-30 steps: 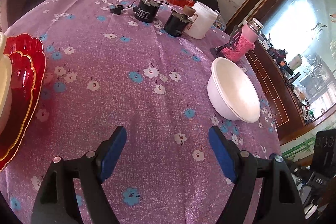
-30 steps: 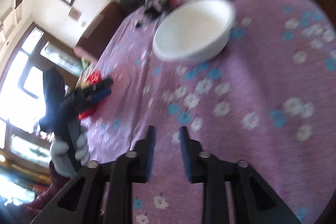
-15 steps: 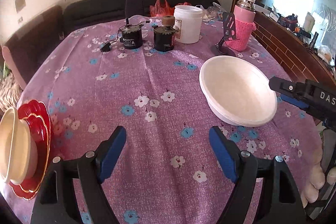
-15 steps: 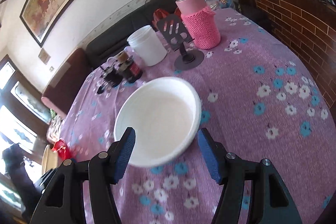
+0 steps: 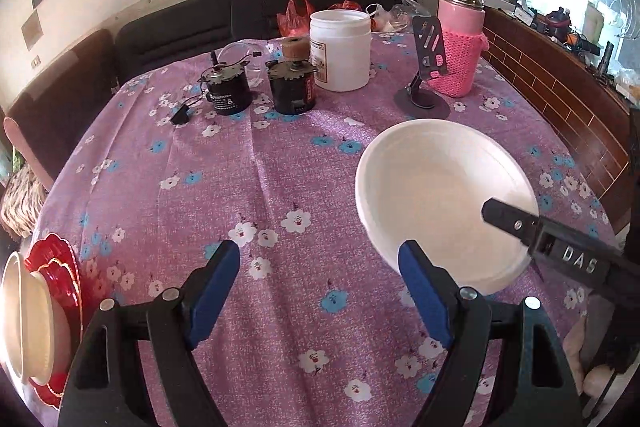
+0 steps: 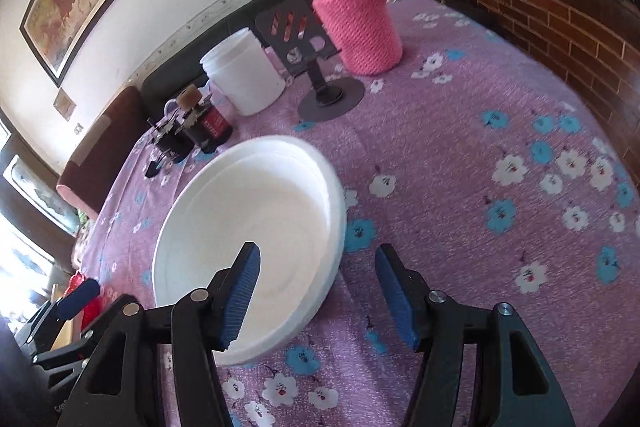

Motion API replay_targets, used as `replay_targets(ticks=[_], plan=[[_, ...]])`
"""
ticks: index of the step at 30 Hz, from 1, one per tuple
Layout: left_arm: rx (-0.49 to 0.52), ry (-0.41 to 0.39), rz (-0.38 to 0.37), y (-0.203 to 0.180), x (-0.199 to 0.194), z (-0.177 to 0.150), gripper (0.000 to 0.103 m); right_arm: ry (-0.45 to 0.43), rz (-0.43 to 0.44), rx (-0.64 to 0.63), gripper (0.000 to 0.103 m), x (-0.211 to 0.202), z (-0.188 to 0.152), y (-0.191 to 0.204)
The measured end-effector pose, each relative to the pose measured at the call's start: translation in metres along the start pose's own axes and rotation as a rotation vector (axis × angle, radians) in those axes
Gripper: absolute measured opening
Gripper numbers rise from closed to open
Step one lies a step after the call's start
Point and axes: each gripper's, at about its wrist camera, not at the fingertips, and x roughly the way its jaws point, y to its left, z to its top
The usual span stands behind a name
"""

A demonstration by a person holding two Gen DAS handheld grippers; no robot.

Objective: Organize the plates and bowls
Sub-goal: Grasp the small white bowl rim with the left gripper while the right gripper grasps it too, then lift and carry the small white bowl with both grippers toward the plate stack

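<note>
A large white bowl (image 5: 440, 195) (image 6: 248, 227) rests on the purple flowered tablecloth (image 5: 280, 187). My right gripper (image 6: 318, 259) straddles its near rim, left finger over the inside and right finger outside. Its jaws are closing, and the pads stand apart from the rim. One of its fingers (image 5: 560, 247) reaches over the bowl in the left wrist view. My left gripper (image 5: 314, 267) hovers over bare cloth left of the bowl, its jaws opening and empty. A cream bowl (image 5: 28, 315) sits on stacked red plates (image 5: 60, 267) at the table's left edge.
At the back stand a white jar (image 5: 340, 49), a flask in a pink knitted sleeve (image 5: 460, 43), a dark phone stand (image 5: 424, 79) and two dark motors (image 5: 292, 87). A dark sofa lies behind the table. A brick ledge (image 6: 560, 27) runs along the right.
The right gripper has come down over the bowl's near rim, jaws wider than a second ago. The left gripper's view has swung right, bringing the bowl closer. The bowl has not moved.
</note>
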Motion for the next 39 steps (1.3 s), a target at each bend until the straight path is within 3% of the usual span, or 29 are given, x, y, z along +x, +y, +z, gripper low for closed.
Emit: replay_targets(ticks=[4,8,15,17,19,21,25,28,39], plan=[[-0.086,0.041,-0.061,0.004,0.022,0.017,0.086,0.015,0.004,0.004,0.057,0.005,-0.002,-0.001],[-0.104,0.084,-0.066,0.004,0.047,0.026,0.086,0.018,0.003,0.004,0.057,0.006,-0.003,-0.001],[-0.138,0.153,-0.168,-0.002,0.072,0.029,0.085,-0.001,-0.010,-0.017,0.057,0.002,-0.002,0.001],[-0.144,0.162,-0.185,-0.004,0.074,0.029,0.078,-0.004,-0.009,-0.022,0.056,0.001,-0.002,0.002],[-0.130,0.174,-0.194,-0.008,0.076,0.029,0.054,-0.002,-0.007,-0.024,0.049,0.000,-0.003,0.003],[-0.123,0.191,-0.201,-0.010,0.078,0.028,0.038,0.002,-0.006,-0.024,0.044,0.001,-0.004,0.003],[-0.133,0.194,-0.212,-0.008,0.078,0.026,0.022,0.005,-0.002,-0.018,0.035,0.002,-0.004,0.002],[-0.132,0.192,-0.220,-0.008,0.076,0.025,0.019,0.003,0.004,-0.019,0.027,0.003,-0.005,0.002],[-0.151,0.181,-0.231,-0.002,0.065,0.015,0.019,-0.019,0.024,-0.017,0.020,-0.003,-0.006,0.004]])
